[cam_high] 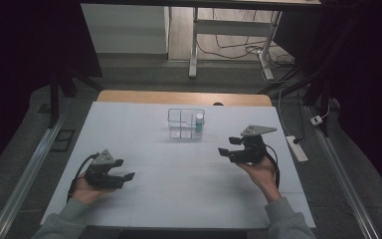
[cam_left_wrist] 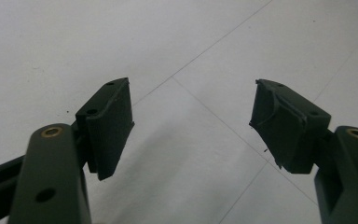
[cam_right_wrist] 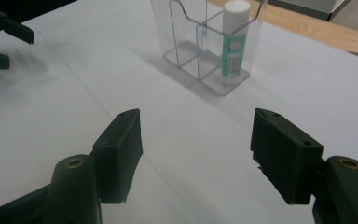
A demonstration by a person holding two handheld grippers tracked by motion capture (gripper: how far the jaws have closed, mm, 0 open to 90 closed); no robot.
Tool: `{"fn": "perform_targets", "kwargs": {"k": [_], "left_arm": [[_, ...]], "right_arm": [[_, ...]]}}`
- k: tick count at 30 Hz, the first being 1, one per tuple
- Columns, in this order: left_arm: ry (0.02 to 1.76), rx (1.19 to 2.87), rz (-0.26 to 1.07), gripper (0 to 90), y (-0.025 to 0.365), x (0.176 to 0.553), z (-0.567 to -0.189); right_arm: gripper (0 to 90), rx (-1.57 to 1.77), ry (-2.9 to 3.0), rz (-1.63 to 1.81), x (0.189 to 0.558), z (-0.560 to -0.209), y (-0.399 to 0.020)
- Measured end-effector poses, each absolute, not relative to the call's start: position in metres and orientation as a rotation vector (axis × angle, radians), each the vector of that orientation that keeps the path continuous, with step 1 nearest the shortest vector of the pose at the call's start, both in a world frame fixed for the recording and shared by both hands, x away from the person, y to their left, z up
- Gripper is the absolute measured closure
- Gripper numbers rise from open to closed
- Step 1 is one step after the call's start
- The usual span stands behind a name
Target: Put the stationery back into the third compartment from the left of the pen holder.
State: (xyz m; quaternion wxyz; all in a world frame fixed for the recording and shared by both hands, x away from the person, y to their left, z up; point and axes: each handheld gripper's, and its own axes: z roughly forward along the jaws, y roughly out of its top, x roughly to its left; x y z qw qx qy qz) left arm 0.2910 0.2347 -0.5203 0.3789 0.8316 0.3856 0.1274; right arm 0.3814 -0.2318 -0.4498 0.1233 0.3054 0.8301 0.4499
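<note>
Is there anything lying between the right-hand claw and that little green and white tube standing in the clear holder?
Nothing visible does. Bare white table lies between the open right gripper and the tube; the tube stands inside the clear holder, whose thin wall surrounds it.

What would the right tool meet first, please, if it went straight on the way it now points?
Probably the clear plastic compartment holder with the white-capped green tube, which stands ahead between the open right tool's jaws; bare white table lies between, depth uncertain.
</note>
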Motion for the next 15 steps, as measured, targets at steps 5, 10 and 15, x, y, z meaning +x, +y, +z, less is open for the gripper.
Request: {"fn": "perform_targets", "kwargs": {"k": [5,10,15], "left_arm": [[0.974,2.133,0.326,28.7,0.233,0.290,-0.520],[0.977,2.128,0.322,28.7,0.232,0.291,-0.521],[0.981,2.125,0.321,28.7,0.232,0.292,-0.521]], "right_arm": [[33.0,0.906,2.396,1.291,0.365,-0.460,-0.249],[32.7,0.924,2.386,1.294,0.348,-0.473,-0.270],[31.8,0.957,2.382,1.298,0.338,-0.482,-0.288]]}}
